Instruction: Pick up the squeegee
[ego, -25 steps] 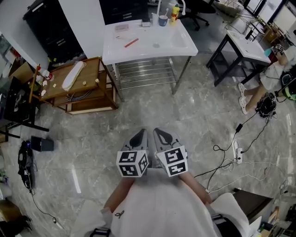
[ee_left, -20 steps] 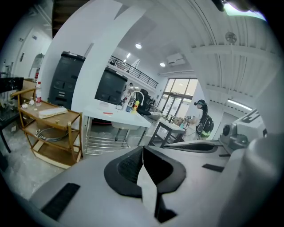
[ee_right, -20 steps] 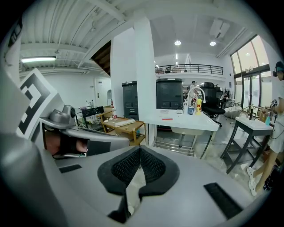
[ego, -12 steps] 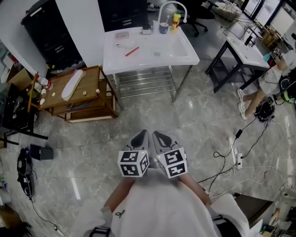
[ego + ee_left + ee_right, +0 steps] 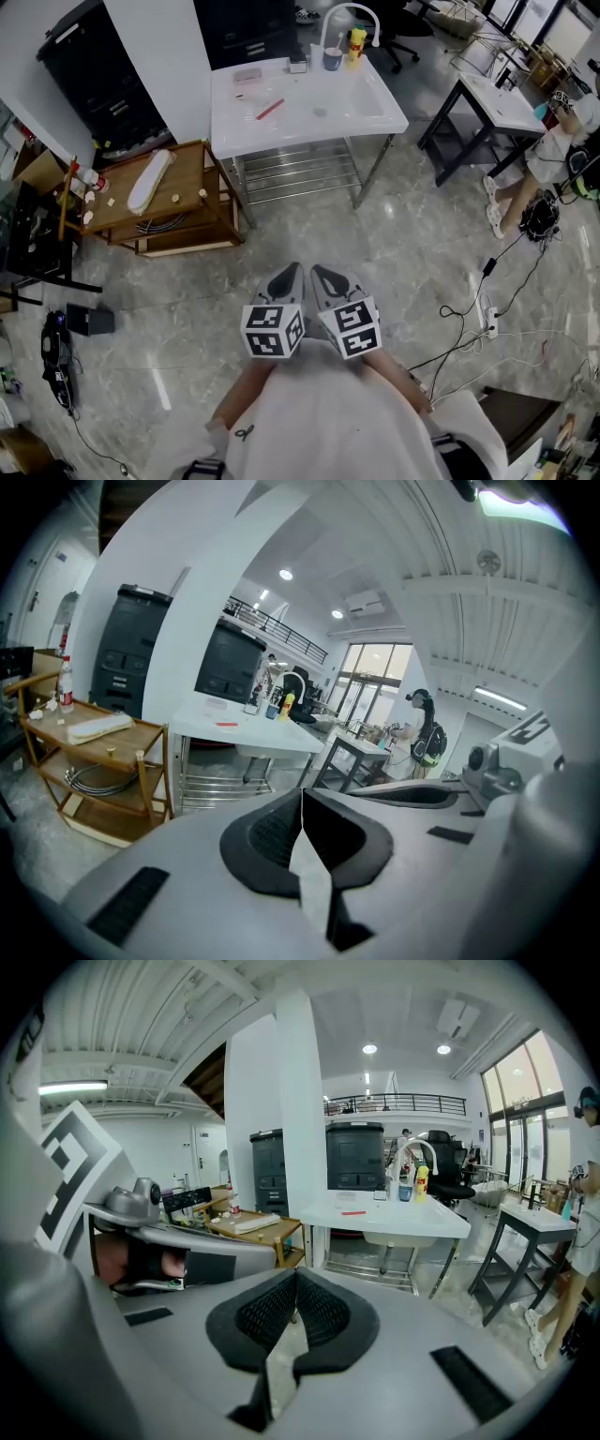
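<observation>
A thin red tool [image 5: 269, 110], too small to identify for certain, lies on the white sink table [image 5: 375, 98] at the far side of the room. It also shows as a red streak [image 5: 228, 725] in the left gripper view and as a red streak [image 5: 353, 1212] in the right gripper view. My left gripper [image 5: 286, 278] and right gripper [image 5: 323, 277] hang side by side close to my body, over the marble floor, well short of the table. Both are shut with nothing between the jaws, as the left gripper [image 5: 300, 794] and right gripper [image 5: 294, 1283] show in their own views.
A wooden trolley [image 5: 178, 192] with a pale board stands left of the table. Bottles and a cup [image 5: 333, 58] sit by the tap. A dark desk [image 5: 497, 103] and a seated person [image 5: 562, 141] are at right. Cables and a power strip [image 5: 486, 314] lie on the floor.
The table, trolley and floor items have slid slightly down and right in the head view as I moved toward them. Both grippers stay shut and keep their place before me.
</observation>
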Demonstrator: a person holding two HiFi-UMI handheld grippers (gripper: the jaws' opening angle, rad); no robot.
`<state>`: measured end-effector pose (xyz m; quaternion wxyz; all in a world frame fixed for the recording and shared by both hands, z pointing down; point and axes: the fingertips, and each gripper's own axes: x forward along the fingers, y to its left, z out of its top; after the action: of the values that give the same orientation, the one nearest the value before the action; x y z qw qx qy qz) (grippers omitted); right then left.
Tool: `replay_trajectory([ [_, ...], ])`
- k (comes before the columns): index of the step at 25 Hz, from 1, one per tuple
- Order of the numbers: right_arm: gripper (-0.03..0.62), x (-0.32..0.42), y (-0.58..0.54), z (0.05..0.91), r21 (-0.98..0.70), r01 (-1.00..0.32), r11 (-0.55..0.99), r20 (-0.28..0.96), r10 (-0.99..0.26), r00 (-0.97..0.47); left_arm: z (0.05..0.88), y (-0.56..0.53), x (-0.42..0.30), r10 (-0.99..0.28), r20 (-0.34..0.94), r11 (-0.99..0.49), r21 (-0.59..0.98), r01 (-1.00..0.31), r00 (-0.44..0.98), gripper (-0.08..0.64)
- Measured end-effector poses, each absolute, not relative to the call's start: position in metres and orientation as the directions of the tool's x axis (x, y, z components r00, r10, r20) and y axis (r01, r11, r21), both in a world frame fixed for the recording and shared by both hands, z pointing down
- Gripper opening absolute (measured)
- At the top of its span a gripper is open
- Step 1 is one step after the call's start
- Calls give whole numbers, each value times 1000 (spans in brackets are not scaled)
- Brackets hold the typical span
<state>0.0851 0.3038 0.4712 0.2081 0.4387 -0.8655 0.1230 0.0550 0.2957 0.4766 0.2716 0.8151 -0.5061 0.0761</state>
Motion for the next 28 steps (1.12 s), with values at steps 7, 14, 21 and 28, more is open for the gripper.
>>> replay_trajectory([
  [7,28,76,294,477,-35,-810,586,481,-700,-527,480,287,43,-785,402,-330,371,-868,471,28],
  [14,28,64,282,475,-36,-806,590,470,-702,-535,480,280,28,-796,401,-313,369,-875,454,28],
  [21,27,61,283,481,-50,-802,595,477,-691,-542,482,278,15,-808,402,-287,371,-883,431,28],
  [28,28,62,286,479,-57,-809,585,473,-697,-538,482,284,16,-803,403,-294,373,-880,439,28],
])
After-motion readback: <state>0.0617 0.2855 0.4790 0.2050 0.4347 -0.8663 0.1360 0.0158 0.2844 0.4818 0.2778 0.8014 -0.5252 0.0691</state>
